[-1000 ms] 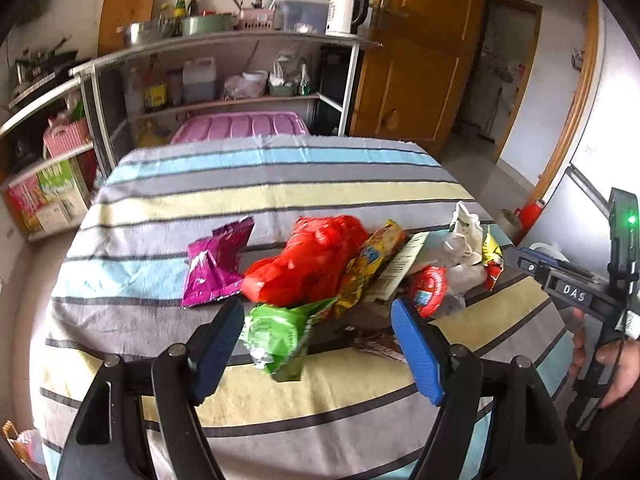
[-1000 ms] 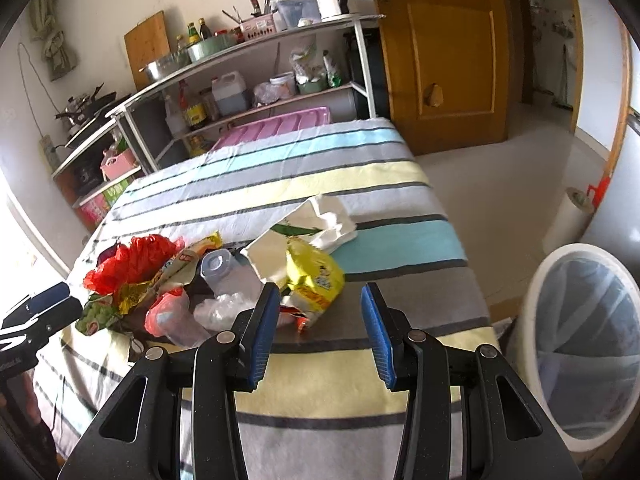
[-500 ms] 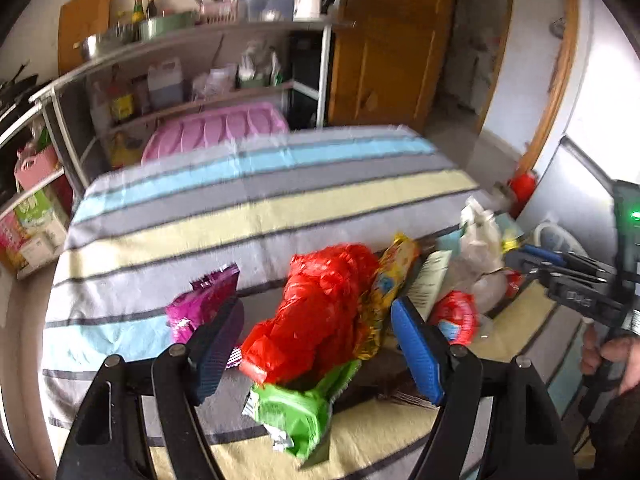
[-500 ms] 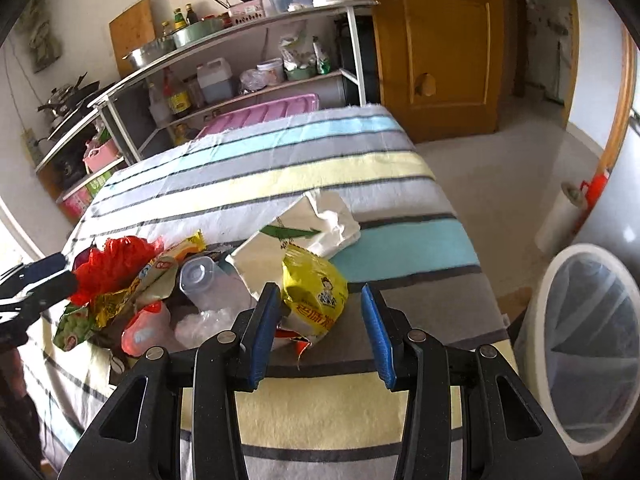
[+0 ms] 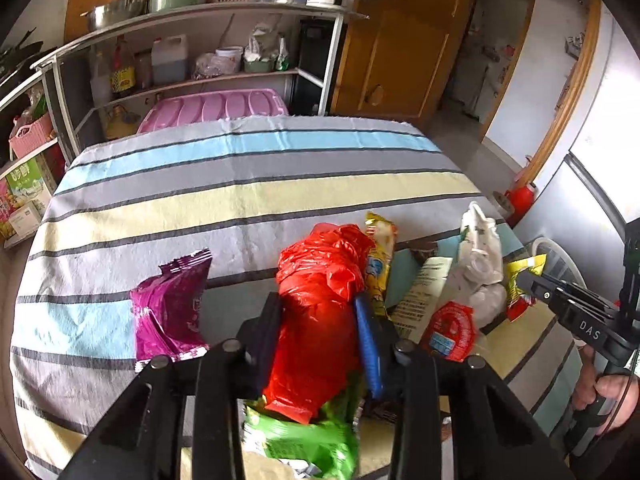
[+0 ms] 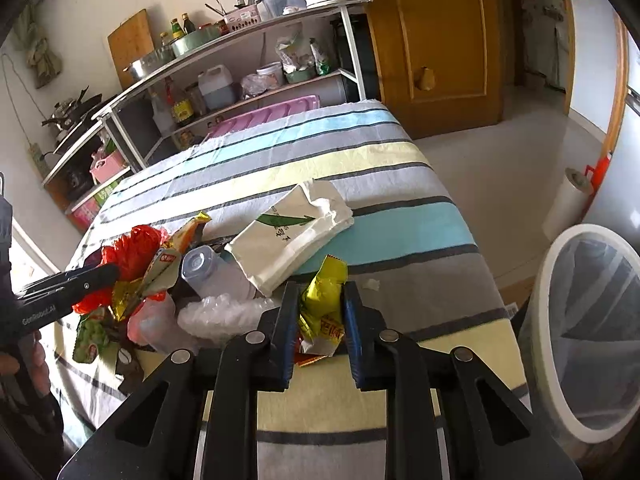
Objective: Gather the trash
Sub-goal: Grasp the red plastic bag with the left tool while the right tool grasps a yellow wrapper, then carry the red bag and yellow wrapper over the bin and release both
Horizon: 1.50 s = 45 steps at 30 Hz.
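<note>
Both fingers now closed: left gripper (image 5: 320,332) on red bag (image 5: 320,300), right gripper (image 6: 318,320) on yellow wrapper (image 6: 322,304) (lower centre); ready to bin.

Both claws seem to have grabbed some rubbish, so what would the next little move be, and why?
Probably lift the right gripper, shut on the yellow wrapper, and swing it right to the white bin beside the table; that bin is the nearest place for it.

Trash pile (image 6: 192,276) on table (image 6: 360,168); bin (image 6: 588,328) right, beside it.
</note>
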Each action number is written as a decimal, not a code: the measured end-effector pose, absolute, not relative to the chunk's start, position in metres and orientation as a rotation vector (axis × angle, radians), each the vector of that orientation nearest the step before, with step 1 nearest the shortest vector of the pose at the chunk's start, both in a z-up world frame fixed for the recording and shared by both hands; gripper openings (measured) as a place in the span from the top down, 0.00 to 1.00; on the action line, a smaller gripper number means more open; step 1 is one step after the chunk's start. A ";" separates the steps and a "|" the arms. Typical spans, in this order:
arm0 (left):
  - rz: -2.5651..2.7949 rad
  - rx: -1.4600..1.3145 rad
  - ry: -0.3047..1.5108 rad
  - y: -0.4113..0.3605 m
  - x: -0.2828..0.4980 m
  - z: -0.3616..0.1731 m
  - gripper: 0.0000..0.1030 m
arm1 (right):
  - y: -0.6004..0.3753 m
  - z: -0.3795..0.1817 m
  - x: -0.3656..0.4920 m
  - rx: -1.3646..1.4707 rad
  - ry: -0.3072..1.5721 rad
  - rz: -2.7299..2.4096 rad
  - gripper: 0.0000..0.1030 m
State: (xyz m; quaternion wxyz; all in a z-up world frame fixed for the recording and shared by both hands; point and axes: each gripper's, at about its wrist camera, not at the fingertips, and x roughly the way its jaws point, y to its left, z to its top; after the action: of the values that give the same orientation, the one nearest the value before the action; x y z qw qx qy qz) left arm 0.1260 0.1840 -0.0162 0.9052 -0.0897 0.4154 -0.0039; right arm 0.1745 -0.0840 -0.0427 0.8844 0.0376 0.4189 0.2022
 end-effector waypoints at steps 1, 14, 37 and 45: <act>-0.004 -0.189 0.848 0.183 0.123 -0.014 0.64 | -0.086 -0.042 0.172 0.089 0.868 0.427 0.79; -0.045 -0.238 0.701 0.155 0.086 0.030 0.64 | -0.101 -0.008 0.130 0.108 0.774 0.458 0.79; -0.405 -0.154 0.713 -0.018 0.144 0.047 0.64 | -0.253 0.028 0.115 0.204 0.686 0.218 0.79; -0.530 -0.128 0.784 -0.086 0.169 0.027 0.64 | -0.306 0.005 0.127 0.223 0.752 0.102 0.79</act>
State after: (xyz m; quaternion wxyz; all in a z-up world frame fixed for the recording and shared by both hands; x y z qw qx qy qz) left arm 0.1694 -0.0855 0.0268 0.8882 -0.0614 0.3771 -0.2552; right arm 0.1271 -0.3062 0.0054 0.9228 0.1086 0.3663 0.0496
